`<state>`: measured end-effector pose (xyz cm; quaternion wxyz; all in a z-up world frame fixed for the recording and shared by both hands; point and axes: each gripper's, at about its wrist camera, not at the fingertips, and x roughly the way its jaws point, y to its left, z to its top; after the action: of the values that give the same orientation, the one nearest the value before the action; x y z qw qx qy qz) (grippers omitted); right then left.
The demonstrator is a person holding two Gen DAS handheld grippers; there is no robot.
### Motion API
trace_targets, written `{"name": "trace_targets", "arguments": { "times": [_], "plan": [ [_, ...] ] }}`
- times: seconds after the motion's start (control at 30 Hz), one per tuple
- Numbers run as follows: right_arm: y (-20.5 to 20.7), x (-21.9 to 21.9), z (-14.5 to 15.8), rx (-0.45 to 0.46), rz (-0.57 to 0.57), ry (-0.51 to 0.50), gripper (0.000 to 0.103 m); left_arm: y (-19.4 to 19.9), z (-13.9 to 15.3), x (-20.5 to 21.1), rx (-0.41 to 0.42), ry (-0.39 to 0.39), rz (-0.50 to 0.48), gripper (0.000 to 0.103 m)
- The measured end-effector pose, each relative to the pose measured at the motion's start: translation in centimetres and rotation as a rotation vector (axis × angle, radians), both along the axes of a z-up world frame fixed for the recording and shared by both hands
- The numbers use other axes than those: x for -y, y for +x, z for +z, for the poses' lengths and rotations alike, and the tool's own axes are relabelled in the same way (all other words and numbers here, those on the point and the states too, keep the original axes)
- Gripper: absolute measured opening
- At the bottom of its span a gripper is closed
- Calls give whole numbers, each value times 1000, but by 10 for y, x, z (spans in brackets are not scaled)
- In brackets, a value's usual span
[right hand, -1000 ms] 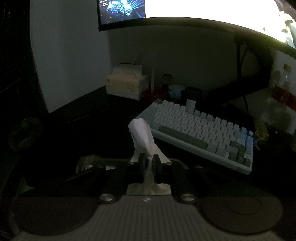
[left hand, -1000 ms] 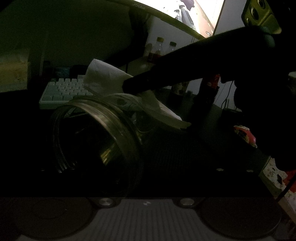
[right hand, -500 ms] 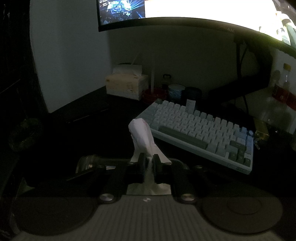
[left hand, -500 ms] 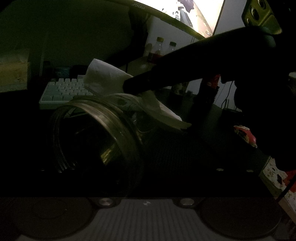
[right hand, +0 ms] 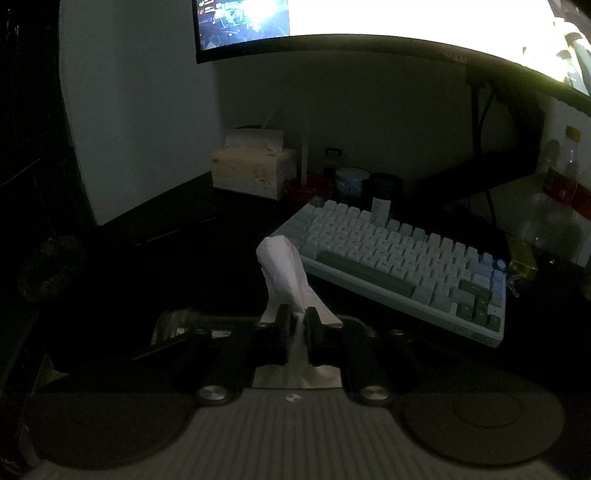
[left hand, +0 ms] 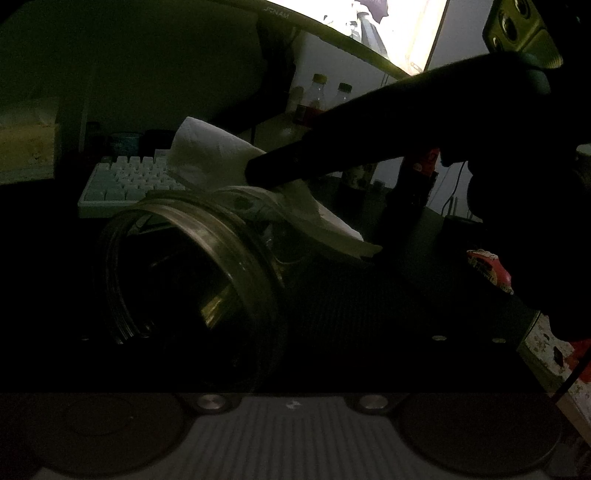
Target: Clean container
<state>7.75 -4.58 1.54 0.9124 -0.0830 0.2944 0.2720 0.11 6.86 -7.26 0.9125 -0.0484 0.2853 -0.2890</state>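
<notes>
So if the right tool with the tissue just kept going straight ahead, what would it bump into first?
Probably the keyboard. The right tool, shut on the tissue, points across dark desk towards the keyboard's near left end, though depth is hard to judge in this dim view.

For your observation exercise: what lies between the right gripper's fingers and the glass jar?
A white tissue, pinched in the right gripper, lies against the jar; shown in the left wrist view.

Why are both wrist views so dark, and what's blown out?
Left wrist: backlit; clear glass jar murky, right gripper a black silhouette. Right wrist: curved monitor screen clips white; white tissue and pale keyboard stay readable.
</notes>
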Motion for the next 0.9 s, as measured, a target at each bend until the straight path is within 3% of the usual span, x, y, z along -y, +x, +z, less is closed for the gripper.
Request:
{"name": "trace_targets", "arguments": {
  "times": [0.17, 0.33, 0.47, 0.9],
  "plan": [
    [-2, -8, 6, -39, -10, -13, 10, 4, -1, 1, -1, 1, -1, 103],
    [-19, -31, 11, -30, 104, -37, 10, 9, -1, 2, -2, 0, -1, 103],
    [-19, -32, 12, -45, 124, -36, 10, 10, -1, 3, -3, -1, -1, 103],
    [19, 11, 10, -113, -39, -45, 10, 4, 2, 10, -8, -4, -1, 103]
  ]
}}
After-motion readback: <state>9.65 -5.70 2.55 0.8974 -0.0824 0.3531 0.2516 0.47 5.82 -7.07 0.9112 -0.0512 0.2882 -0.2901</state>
